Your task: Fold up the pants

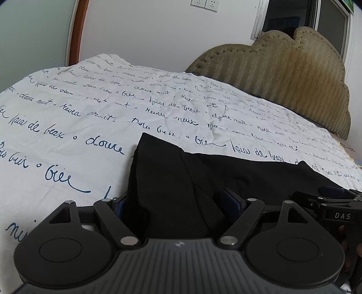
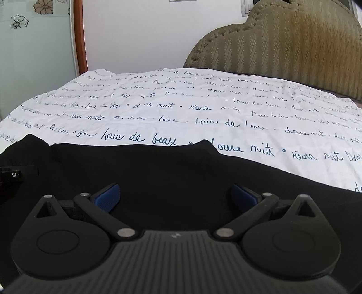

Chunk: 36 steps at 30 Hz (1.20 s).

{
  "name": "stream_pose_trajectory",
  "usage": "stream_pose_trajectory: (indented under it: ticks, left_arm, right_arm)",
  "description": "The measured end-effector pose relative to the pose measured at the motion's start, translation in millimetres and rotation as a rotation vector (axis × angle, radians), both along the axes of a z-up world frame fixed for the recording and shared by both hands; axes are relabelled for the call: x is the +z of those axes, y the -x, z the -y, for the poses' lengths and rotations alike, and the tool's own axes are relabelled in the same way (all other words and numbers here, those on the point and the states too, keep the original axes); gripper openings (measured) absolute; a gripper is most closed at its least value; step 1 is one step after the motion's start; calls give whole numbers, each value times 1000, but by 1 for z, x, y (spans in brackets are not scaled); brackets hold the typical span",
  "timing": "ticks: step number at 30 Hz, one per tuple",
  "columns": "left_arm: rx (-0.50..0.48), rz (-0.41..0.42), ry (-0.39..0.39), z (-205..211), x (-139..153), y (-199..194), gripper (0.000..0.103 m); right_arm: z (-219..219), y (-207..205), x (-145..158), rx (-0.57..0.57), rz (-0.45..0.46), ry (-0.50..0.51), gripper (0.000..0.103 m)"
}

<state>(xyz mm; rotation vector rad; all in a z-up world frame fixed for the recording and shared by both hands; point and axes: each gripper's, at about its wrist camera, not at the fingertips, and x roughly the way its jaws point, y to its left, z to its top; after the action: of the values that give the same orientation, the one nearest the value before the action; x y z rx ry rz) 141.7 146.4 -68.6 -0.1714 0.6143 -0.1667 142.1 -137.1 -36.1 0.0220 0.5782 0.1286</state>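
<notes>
The black pants (image 1: 172, 181) lie on the bed's white sheet with blue handwriting (image 1: 95, 113). In the left wrist view my left gripper (image 1: 178, 201) stands wide open with a raised fold of the pants bunched between its blue pads (image 1: 233, 199); the fingers do not pinch it. My right gripper shows at the right edge (image 1: 334, 196). In the right wrist view my right gripper (image 2: 176, 196) is wide open just over the flat black pants (image 2: 172, 165), its blue pads (image 2: 106, 196) apart with cloth spread beneath. The left gripper's tip shows at the left edge (image 2: 11, 175).
A padded olive headboard (image 1: 282, 67) stands at the far right of the bed. A white wall with sockets (image 1: 204, 4) and a brown door frame (image 1: 75, 34) lie beyond. The printed sheet (image 2: 181, 106) stretches ahead of the pants.
</notes>
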Motion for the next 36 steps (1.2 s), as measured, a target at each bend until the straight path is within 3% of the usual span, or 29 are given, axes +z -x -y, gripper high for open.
stream_pose_trajectory:
  ticks: [36]
  left_arm:
    - [13, 4, -44, 2, 0, 0, 82]
  right_arm:
    - [-8, -3, -1, -23, -9, 68, 103]
